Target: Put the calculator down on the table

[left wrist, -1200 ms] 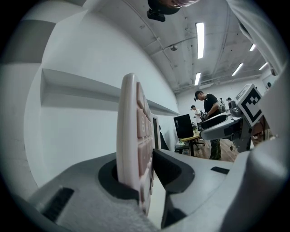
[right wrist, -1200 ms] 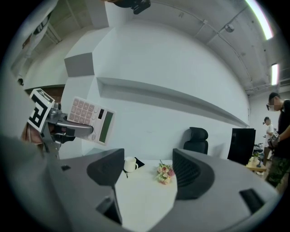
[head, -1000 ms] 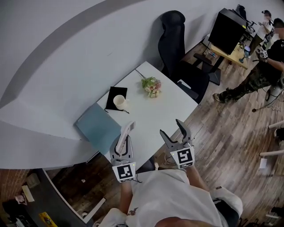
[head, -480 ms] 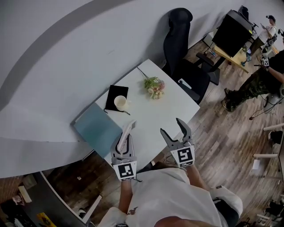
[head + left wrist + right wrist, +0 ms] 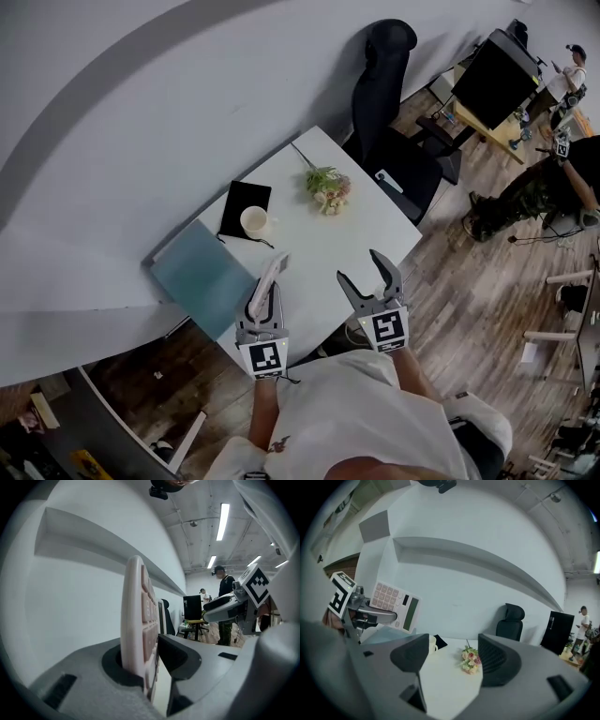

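A pale pink calculator (image 5: 266,279) stands on edge between the jaws of my left gripper (image 5: 265,302), which is shut on it above the near edge of the white table (image 5: 366,234). In the left gripper view the calculator (image 5: 138,620) rises upright from the jaws, keys facing right. My right gripper (image 5: 367,277) hangs open and empty to its right, over the table's near corner. The right gripper view shows the calculator (image 5: 396,605) held at the left, and the tabletop (image 5: 450,681) lies between the open jaws.
On the table lie a blue folder (image 5: 199,274), a black notebook (image 5: 246,202) with a white cup (image 5: 254,221), and a small flower bunch (image 5: 327,187). A black office chair (image 5: 394,112) stands behind it. A curved white wall is on the left. People stand at the far right.
Both grippers have drifted slightly forward and down toward the table, with the calculator still held. The view has shifted a little, so the table and chair sit slightly higher and to the right.
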Demonstrator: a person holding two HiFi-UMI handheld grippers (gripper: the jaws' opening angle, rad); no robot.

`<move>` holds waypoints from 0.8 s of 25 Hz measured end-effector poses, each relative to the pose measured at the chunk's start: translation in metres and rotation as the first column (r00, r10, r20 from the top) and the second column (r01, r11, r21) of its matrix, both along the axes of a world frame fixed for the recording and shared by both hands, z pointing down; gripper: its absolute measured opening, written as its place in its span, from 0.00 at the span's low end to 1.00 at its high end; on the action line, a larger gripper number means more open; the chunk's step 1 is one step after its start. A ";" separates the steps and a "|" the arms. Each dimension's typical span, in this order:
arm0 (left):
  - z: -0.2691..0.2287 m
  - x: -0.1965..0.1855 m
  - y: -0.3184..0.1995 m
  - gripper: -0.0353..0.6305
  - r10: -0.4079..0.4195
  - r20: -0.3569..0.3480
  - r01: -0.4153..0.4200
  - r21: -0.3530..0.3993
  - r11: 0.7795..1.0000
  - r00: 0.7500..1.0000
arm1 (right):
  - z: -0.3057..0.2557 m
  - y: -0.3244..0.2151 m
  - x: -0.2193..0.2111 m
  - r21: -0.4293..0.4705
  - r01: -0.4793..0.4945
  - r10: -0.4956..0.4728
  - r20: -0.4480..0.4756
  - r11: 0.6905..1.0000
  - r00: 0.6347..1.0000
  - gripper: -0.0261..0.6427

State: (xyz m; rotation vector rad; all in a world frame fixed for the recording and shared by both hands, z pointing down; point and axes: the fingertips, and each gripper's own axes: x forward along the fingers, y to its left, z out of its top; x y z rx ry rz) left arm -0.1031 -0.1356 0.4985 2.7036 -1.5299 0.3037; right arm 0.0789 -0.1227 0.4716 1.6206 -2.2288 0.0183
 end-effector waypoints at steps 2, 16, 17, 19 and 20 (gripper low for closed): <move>0.005 0.003 -0.003 0.21 -0.003 -0.001 0.003 -0.013 1.000 1.000 | 0.004 -0.006 0.001 0.002 0.013 -0.013 0.000 1.000 1.000 0.53; 0.038 0.030 -0.024 0.21 -0.121 0.037 0.124 -0.091 0.988 0.992 | 0.033 -0.055 0.016 -0.045 0.199 -0.198 0.023 0.979 0.980 0.52; 0.041 0.032 -0.025 0.21 -0.130 0.040 0.134 -0.099 0.986 0.991 | 0.036 -0.057 0.017 -0.049 0.212 -0.211 0.024 0.976 0.977 0.52; 0.047 0.036 -0.025 0.21 -0.146 0.045 0.151 -0.113 0.982 0.988 | 0.040 -0.061 0.020 -0.058 0.235 -0.234 0.028 0.970 0.972 0.52; 0.050 0.037 -0.026 0.21 -0.153 0.049 0.158 -0.120 0.980 0.987 | 0.043 -0.064 0.022 -0.061 0.245 -0.244 0.029 0.968 0.969 0.52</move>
